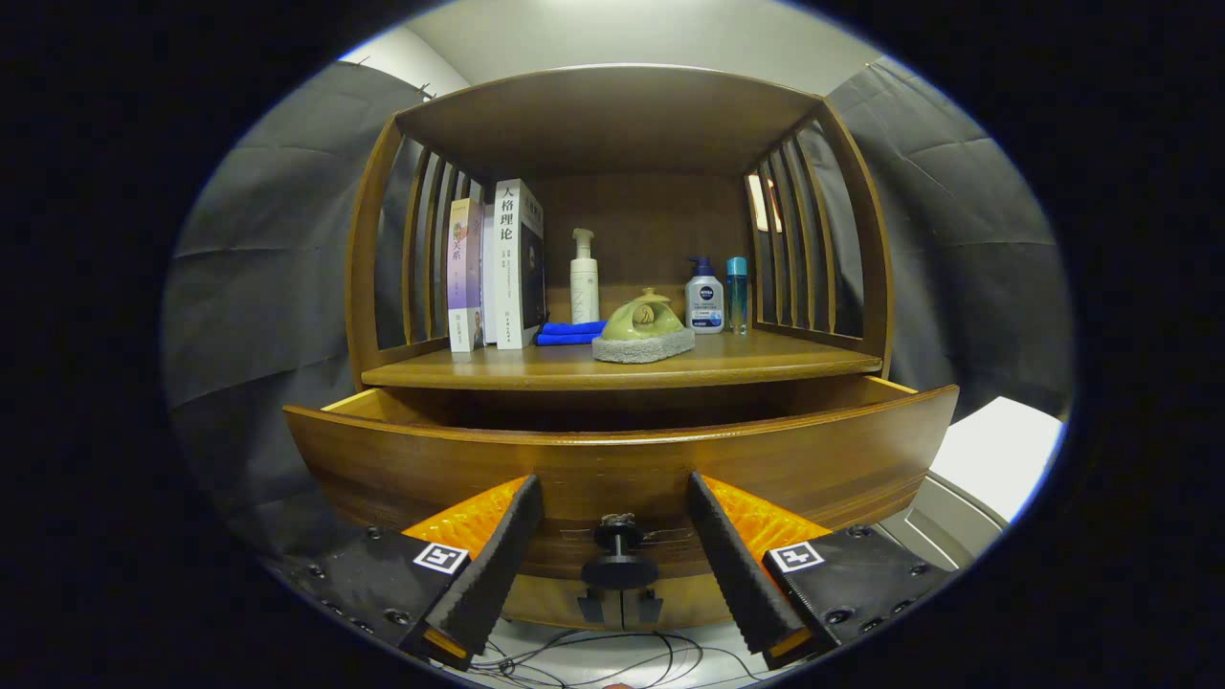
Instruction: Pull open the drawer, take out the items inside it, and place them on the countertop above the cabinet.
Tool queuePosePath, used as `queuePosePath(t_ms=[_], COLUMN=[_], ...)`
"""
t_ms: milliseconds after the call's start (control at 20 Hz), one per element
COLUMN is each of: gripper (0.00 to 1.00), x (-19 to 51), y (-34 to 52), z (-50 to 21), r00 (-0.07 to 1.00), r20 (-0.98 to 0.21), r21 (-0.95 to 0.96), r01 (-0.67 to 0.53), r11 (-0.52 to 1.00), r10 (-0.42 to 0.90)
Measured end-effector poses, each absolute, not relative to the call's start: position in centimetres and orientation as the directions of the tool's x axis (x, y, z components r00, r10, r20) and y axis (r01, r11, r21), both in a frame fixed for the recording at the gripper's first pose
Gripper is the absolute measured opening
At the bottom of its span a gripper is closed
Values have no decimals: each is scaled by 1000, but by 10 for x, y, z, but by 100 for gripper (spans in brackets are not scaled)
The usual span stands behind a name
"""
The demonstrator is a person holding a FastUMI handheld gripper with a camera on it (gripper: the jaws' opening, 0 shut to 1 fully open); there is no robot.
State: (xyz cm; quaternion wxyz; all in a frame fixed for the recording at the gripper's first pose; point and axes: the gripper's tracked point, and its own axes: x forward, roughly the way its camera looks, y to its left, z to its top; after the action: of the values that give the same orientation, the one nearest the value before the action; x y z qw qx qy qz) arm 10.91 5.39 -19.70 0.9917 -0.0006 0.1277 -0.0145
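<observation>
Gripper (617, 565) released: fingers spread wide, one on each side of the drawer knob (619, 555), neither touching it. The knob sits in the gap between them, its stem pointing straight back toward the camera.

Drawer (622, 459) is pulled partly out of the cabinet (612, 115). Its long axis runs left to right; the curved front panel faces the gripper, near side. The gap behind the front panel is dark, so its contents cannot be made out.

Countertop (766, 364) lies directly above the drawer, under the cabinet's top board, with slatted sides left and right. On it, left to right:
- books (498, 268), upright, spines toward the near side
- blue cloth (569, 332), folded flat
- white pump bottle (584, 277), toward the far wall
- green ornament (646, 318) on a grey pad (641, 348), near the middle
- white bottle with a blue pump (704, 297)
- slim blue bottle (736, 292), just beside the one before.

Loose cables (593, 660) lie on the floor below the knob.
</observation>
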Motion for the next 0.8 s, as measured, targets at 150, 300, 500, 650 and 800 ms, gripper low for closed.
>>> queuePosePath(t_ms=[150,300,500,650,800], gripper=[98,98,98,98,98], x=[121,132,147,159,169], y=[53,53,51,51,51], z=[-198,-199,-200,-200,-201], r00=[967,968,967,967,966], r20=[-251,-250,-254,-253,-256], r21=[-8,-8,6,25,26], r01=[29,30,29,32,33], r11=[1000,1000,1000,999,999], r10=[-31,-31,-27,-24,-26])
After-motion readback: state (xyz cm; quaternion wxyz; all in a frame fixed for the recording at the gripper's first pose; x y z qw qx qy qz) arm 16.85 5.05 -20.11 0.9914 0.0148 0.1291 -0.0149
